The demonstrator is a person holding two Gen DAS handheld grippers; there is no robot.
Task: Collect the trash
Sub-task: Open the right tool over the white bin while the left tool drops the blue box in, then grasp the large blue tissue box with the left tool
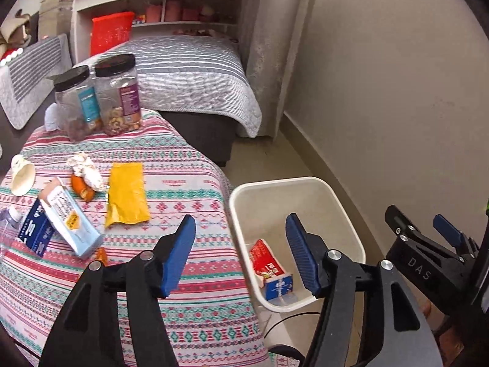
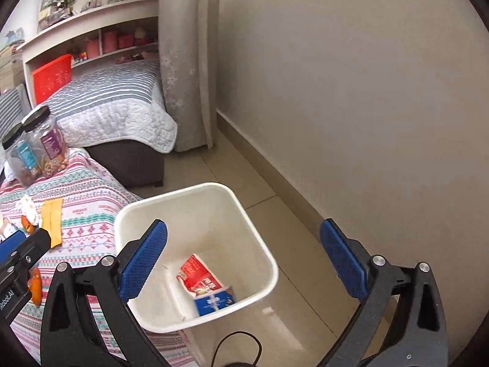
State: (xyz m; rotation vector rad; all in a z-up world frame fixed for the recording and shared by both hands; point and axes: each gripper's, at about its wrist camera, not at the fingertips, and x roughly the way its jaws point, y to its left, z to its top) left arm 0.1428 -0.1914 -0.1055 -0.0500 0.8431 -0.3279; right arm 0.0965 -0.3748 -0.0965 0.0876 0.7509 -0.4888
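Observation:
A white trash bin (image 1: 342,214) (image 2: 250,229) stands on the floor beside the table. A red and blue carton (image 1: 269,266) (image 2: 204,284) lies in it. My left gripper (image 1: 241,253) is open and empty above the table edge and the bin. My right gripper (image 2: 244,260) is open and empty above the bin; it also shows in the left wrist view (image 1: 428,232). On the patterned tablecloth (image 1: 189,183) lie a yellow wrapper (image 1: 126,194), a light blue carton (image 1: 70,217), a dark blue box (image 1: 33,232), crumpled paper (image 1: 87,168) on an orange peel (image 1: 81,188), and a paper cup (image 1: 21,176).
Two black-lidded jars (image 1: 101,98) stand at the table's far end. A plastic bottle (image 1: 7,223) lies at the left edge. A bed with a grey striped quilt (image 1: 189,73) and a shelf are behind. A wall (image 2: 366,91) runs on the right. A cable (image 2: 238,345) lies on the floor.

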